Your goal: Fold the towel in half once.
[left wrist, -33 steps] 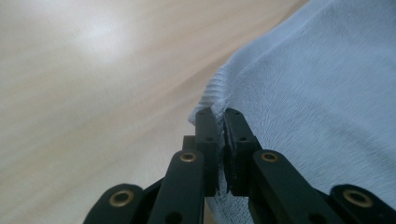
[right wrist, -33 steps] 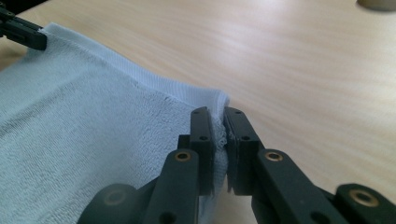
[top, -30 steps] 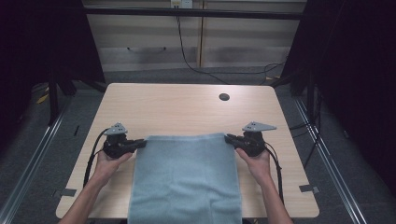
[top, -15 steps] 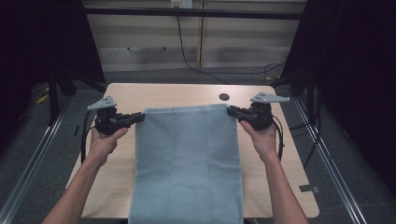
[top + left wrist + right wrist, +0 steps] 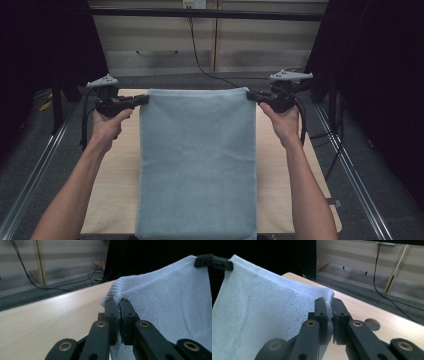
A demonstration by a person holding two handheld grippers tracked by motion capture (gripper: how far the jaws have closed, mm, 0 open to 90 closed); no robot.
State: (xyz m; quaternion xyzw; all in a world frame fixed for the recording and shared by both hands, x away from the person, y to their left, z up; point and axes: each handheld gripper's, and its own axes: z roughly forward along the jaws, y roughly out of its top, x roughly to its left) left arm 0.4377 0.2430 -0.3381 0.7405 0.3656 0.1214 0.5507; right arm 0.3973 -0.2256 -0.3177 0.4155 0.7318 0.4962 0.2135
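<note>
Hanging from both grippers: pale blue rectangular terry towel (image 5: 197,165), held taut by top edge, lifted above light wooden table (image 5: 120,190); lower part draped past table's near edge. Left gripper (image 5: 142,100) seen w/ jaws pressed together on towel's top-left corner (image 5: 117,293). Right gripper (image 5: 251,95) likewise pinched on top-right corner (image 5: 328,296). Both held approx. level, well apart, towel stretched flat btwn them. Round hole (image 5: 372,324) noted in tabletop just beside right gripper's jaws.
</note>
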